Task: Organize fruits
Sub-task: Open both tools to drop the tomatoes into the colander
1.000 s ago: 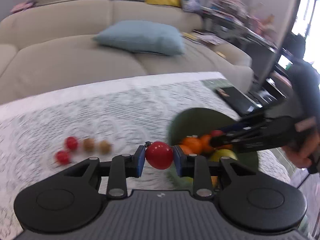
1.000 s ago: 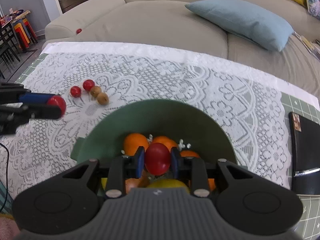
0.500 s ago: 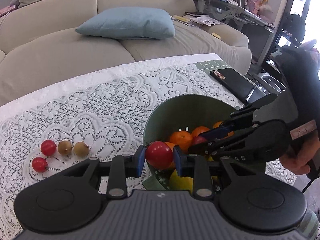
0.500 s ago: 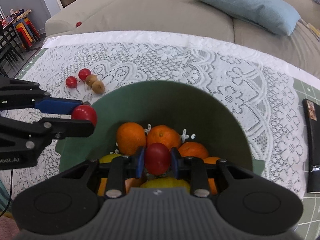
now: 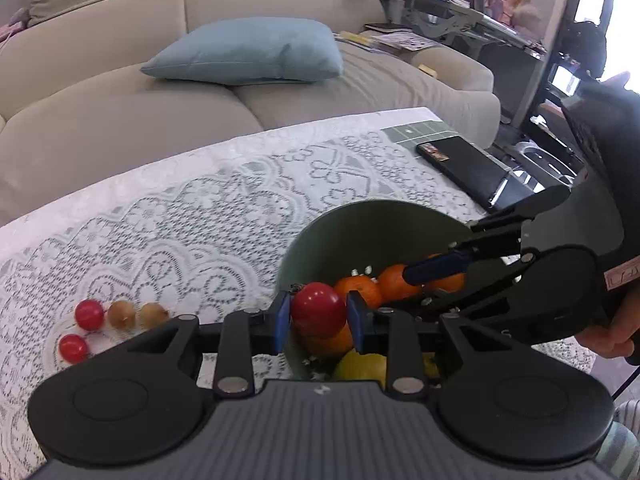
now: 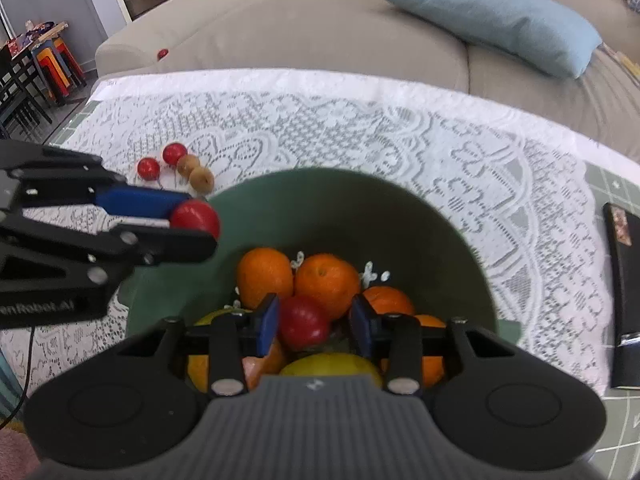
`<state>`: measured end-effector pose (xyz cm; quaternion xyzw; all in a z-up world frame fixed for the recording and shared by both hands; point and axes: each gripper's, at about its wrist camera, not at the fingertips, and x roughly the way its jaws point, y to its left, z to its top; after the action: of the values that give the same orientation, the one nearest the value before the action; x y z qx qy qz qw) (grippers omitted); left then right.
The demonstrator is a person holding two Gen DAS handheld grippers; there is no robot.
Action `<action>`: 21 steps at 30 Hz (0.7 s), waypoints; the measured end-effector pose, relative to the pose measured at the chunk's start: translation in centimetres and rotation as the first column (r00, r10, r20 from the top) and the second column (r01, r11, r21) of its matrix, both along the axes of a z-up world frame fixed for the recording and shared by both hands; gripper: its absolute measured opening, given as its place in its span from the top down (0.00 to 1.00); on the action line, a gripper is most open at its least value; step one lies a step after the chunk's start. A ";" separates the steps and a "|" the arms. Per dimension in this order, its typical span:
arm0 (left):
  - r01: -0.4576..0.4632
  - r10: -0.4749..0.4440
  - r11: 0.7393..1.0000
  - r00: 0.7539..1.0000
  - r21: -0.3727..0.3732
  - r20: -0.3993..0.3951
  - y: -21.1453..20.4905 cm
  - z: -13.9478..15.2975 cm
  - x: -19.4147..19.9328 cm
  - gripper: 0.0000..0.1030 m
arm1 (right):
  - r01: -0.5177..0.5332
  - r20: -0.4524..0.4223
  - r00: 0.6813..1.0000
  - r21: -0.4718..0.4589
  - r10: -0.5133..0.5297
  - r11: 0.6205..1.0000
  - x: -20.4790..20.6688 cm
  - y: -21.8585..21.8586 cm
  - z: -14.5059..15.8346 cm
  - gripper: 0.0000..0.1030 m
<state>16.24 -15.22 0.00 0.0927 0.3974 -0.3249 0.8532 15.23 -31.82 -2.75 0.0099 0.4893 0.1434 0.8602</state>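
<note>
Landmark: green bowl (image 6: 420,216) on the lace cloth (image 6: 360,128). Right gripper (image 6: 314,322) sits low inside the bowl over the fruit pile; its jaws have just been opening, and a dark red fruit (image 6: 302,322) lies between the blue pads with a visible gap on its right side, so the pads no longer clamp it. Judged: this is the release step, made low so the fruit settles on the pile rather than dropping and rolling. The fruit rests against the oranges (image 6: 326,280) at the bowl's middle, with a yellow fruit (image 6: 332,364) at the bowl's near side. Left gripper (image 5: 318,316) is narrow and holds a red fruit (image 5: 318,310) firmly between its pads, poised at the bowl's left rim, just above the edge. Judged: it waits there because the right gripper occupies the bowl's centre; entering now risks a knock between the two tools. Outside the bowl, well to its left, two small red fruits (image 5: 89,314) and two brown ones (image 5: 136,315) sit in a tight cluster on the cloth, not yet gathered. A dark flat case (image 5: 472,176) lies beyond the bowl's right side. Task judged well along; four pieces remain loose.
</note>
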 end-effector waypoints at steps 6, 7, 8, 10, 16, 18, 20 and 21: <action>0.024 -0.024 0.999 1.000 0.049 0.007 -2.6 -0.8 0.7 0.67 | 0.013 0.021 1.000 -0.048 -0.012 0.999 -0.4 -0.6 0.5 0.62; 0.021 -0.021 0.998 1.000 0.058 0.008 -2.8 -1.0 0.9 0.67 | 0.019 0.020 1.000 -0.061 -0.018 0.998 -0.4 -0.7 0.4 0.62; 0.016 -0.017 0.998 1.000 0.064 0.006 -3.0 -1.3 1.1 0.67 | 0.020 0.022 1.000 -0.067 -0.019 0.998 -0.3 -0.8 0.3 0.63; 0.007 -0.007 0.998 1.000 0.070 -0.001 -3.2 -1.6 1.6 0.67 | 0.015 0.027 1.000 -0.059 -0.013 0.998 -0.4 -1.0 0.3 0.62; -0.001 0.002 0.995 1.000 0.100 -0.014 -3.7 -2.6 2.1 0.67 | -0.010 0.033 0.999 -0.087 0.013 0.996 -0.6 -0.5 0.2 0.60; -0.004 0.005 0.995 1.000 0.101 -0.013 -3.8 -2.7 2.1 0.67 | -0.018 0.035 0.999 -0.093 0.021 0.995 -0.5 -0.2 0.2 0.56; -0.006 0.007 0.994 1.000 0.106 -0.011 -3.9 -2.7 2.2 0.67 | -0.019 0.035 0.999 -0.092 0.022 0.996 -0.5 -0.1 0.1 0.55; -0.007 0.008 0.994 1.000 0.107 -0.011 -4.0 -2.7 2.2 0.66 | -0.019 0.035 0.999 -0.095 0.023 0.995 -0.5 -0.1 0.1 0.55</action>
<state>18.46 -19.21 -2.74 0.1350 0.4198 -0.3003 0.8458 14.74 -31.94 -2.70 -0.0383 0.4802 0.1293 0.8668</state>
